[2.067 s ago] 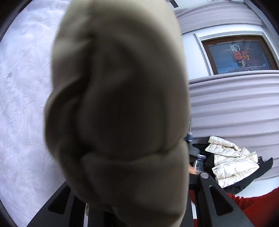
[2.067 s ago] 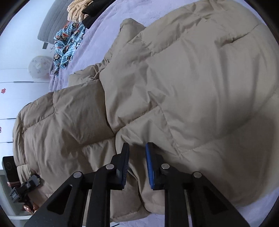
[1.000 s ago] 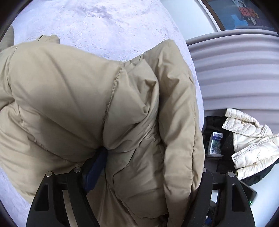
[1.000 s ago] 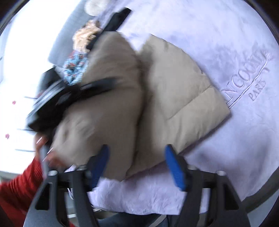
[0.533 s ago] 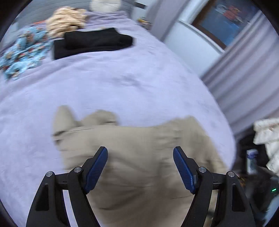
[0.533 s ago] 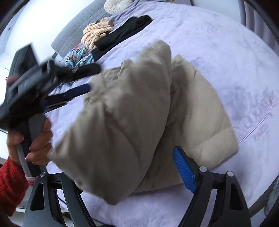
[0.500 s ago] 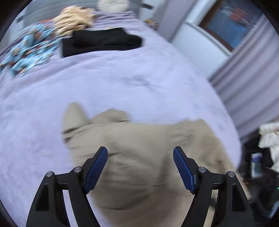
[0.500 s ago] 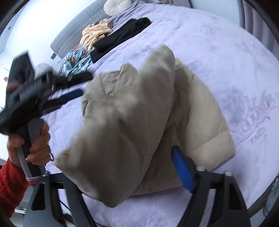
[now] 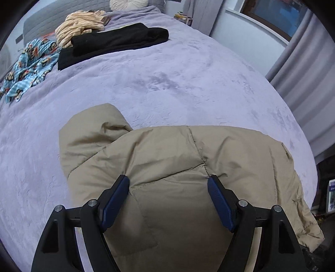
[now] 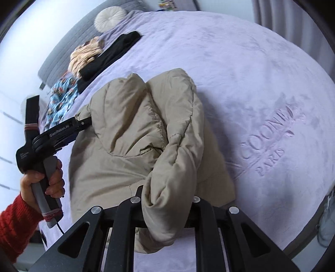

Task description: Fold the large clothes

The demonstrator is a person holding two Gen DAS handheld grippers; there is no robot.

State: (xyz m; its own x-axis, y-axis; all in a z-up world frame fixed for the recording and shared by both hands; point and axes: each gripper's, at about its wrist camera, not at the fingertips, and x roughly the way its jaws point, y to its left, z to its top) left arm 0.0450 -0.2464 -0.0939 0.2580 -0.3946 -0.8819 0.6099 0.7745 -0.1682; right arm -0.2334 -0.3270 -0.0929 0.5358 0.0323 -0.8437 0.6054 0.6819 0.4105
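Observation:
A beige puffer jacket [image 9: 178,159] lies folded on the purple bedspread [image 9: 178,83], near its front edge. My left gripper [image 9: 167,198] hovers just over the jacket, its blue pads [image 9: 116,198] wide apart and nothing pinched between them. In the right wrist view the left gripper [image 10: 83,124] reaches the jacket's left edge, held by a hand [image 10: 41,180] in a red sleeve. My right gripper [image 10: 166,200] has its jaws closing on a thick raised fold of the jacket [image 10: 173,167]. The fabric fills the narrow gap and hides the pads.
At the head of the bed lie a black garment [image 9: 117,41], a tan striped garment [image 9: 81,27] and a blue monkey-print cloth [image 9: 29,60], with a round cushion [image 10: 110,17] behind. Grey curtains [image 9: 309,69] hang at the right. Embossed lettering [image 10: 272,134] marks the bedspread.
The left gripper let go of the jacket and swung up to look across the bed. The jacket dropped onto the bedspread. The right gripper, open before, has narrowed onto a fold.

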